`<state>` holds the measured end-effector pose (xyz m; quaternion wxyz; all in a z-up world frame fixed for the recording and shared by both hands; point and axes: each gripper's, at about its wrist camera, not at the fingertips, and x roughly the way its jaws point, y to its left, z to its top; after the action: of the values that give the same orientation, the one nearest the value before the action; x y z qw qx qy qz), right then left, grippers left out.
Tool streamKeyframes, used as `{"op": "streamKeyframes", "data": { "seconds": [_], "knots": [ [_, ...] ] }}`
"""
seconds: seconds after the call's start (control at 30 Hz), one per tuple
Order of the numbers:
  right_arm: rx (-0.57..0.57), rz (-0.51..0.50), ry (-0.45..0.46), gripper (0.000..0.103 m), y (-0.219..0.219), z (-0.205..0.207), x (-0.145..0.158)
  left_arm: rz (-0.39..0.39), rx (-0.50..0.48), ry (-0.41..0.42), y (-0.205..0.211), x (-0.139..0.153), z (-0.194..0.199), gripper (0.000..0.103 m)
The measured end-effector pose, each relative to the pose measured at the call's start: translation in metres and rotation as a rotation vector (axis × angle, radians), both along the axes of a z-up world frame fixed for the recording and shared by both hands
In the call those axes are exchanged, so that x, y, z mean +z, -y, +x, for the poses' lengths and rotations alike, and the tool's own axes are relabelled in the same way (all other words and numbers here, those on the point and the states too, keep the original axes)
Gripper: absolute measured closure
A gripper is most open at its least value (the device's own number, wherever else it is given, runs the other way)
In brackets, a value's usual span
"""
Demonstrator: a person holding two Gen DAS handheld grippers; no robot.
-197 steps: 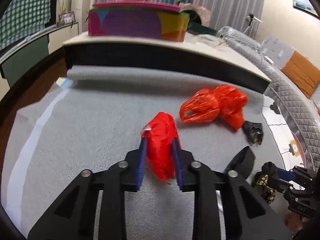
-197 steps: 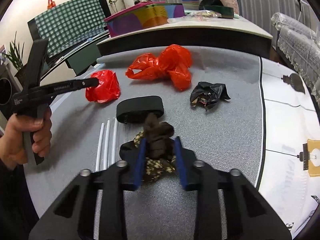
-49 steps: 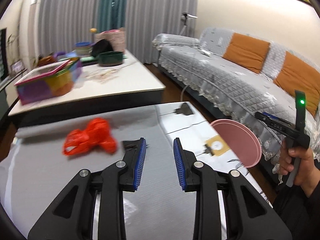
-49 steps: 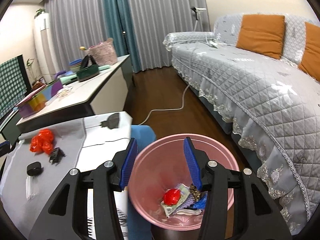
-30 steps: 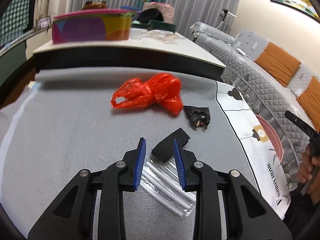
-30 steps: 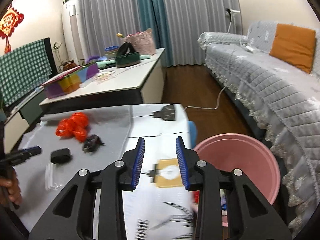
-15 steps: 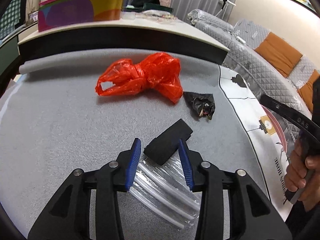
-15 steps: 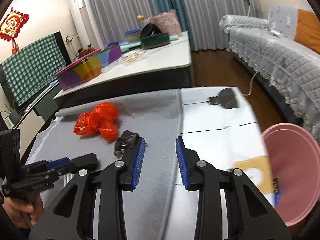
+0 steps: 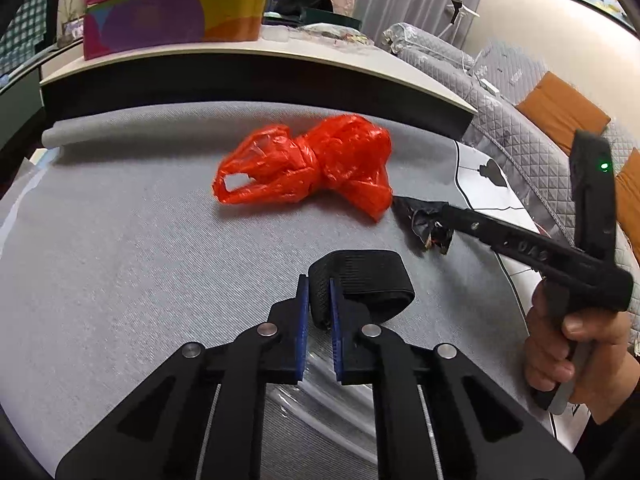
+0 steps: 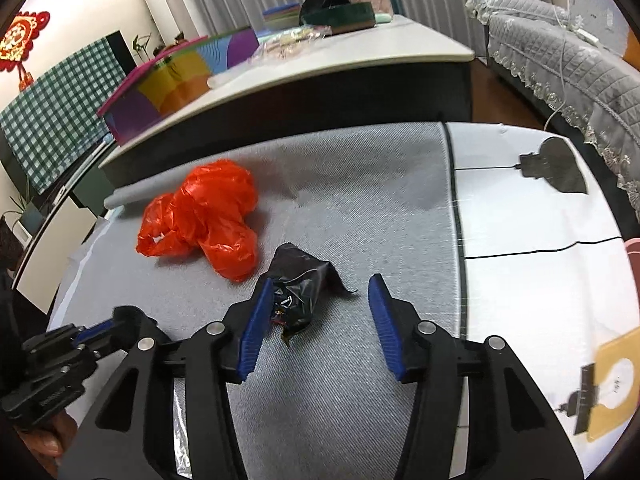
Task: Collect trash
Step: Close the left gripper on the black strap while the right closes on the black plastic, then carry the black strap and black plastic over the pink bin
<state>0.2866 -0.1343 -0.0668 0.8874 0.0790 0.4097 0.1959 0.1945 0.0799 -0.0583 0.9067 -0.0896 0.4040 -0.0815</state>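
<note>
Both tools have swung back from the pink bin to the grey-covered tabletop [image 9: 120, 248] since the earlier frames. Jaws of the left tool [image 9: 318, 300] have just been closing and now pinch the near edge of a black elastic band loop [image 9: 362, 280], which lies on the grey cloth at 12 o'clock from the tool's tips, with the blue pads pressed against the fabric on either side. Under that tool, a clear plastic packet of tubes [image 9: 320, 392] rests on the cloth.

Jaws of the right tool [image 10: 316, 308] have just been opening and stand moderately wide, hovering over a crumpled black wrapper [image 10: 298, 284]; the wrapper sits by the left blue pad and reaches between the two, with neither pad pressing on it. A knotted red plastic bag [image 10: 204, 216] lies at 10 o'clock from the right tool, touching or nearly touching the wrapper. In the left wrist view the same bag [image 9: 308, 164] lies at 12 o'clock, beyond the band, and the wrapper [image 9: 424, 220] at 2 o'clock, where the right tool's black finger reaches it. A hand [image 9: 572, 352] grips that tool's handle at 3 o'clock. Behind the cloth stands a low white table [image 10: 360, 52] bearing a multicoloured box [image 9: 172, 12]. White printed paper [image 10: 532, 240] covers the tabletop's right side.
</note>
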Motion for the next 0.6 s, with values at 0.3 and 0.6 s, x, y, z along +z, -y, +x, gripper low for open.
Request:
{"op": "streamKeyframes", "data": {
  "seconds": [0.3,0.6],
  "knots": [
    [0.032,-0.041,0.016,0.066,-0.010,-0.002,0.000,0.002,0.004,0.009,-0.006,0.001,0.001,0.094],
    [0.079,-0.069,0.073,0.084,-0.016,-0.025,0.016,0.006,0.000,0.038,-0.006,0.009,-0.003,0.094]
  ]
}}
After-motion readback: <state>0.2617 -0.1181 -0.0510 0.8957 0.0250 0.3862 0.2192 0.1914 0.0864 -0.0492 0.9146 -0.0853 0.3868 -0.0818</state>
